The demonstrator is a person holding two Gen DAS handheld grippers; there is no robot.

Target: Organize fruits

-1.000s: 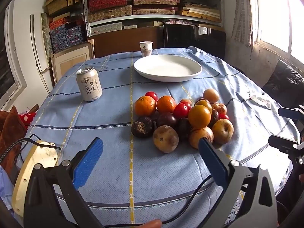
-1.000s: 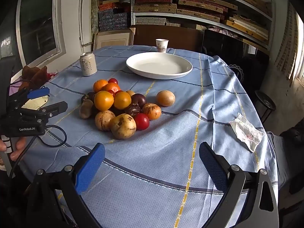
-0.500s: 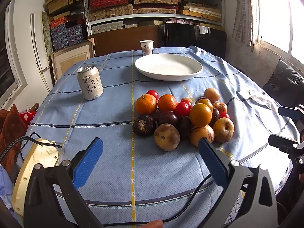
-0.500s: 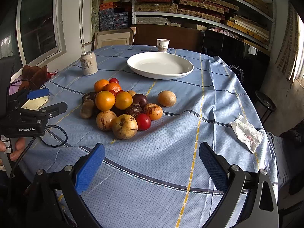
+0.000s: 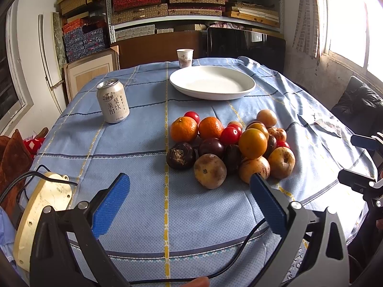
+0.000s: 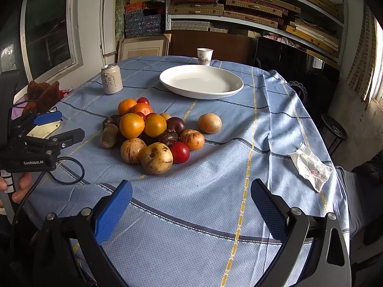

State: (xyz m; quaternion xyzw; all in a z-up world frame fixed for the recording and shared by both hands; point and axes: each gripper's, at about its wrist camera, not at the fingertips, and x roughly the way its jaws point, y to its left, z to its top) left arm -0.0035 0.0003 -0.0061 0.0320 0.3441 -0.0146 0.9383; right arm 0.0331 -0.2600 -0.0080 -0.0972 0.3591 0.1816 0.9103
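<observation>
A heap of fruit point(image 5: 229, 146) point(image 6: 153, 134) lies mid-table on the blue cloth: oranges, red tomatoes, dark purple fruits and brown-yellow pears. One brown fruit point(image 6: 209, 123) sits apart to the heap's right. Behind it stands an empty white plate point(image 5: 211, 82) point(image 6: 201, 81). My left gripper point(image 5: 189, 198) is open, low over the near edge, nothing between its blue pads. My right gripper point(image 6: 191, 205) is open too, short of the heap. Each gripper shows in the other's view: the left gripper point(image 6: 47, 129) and the right gripper point(image 5: 363, 162).
A drink can point(image 5: 112, 104) point(image 6: 111, 79) stands left of the plate. A paper cup point(image 5: 184, 58) point(image 6: 205, 56) sits at the far edge. A crumpled tissue point(image 6: 311, 169) lies at the right. Shelves of boxes fill the back wall; a black stool point(image 6: 334, 129) stands right of the table.
Both cameras have edged slightly forward toward the fruit heap. Both grippers stay open and no fruit has moved.
</observation>
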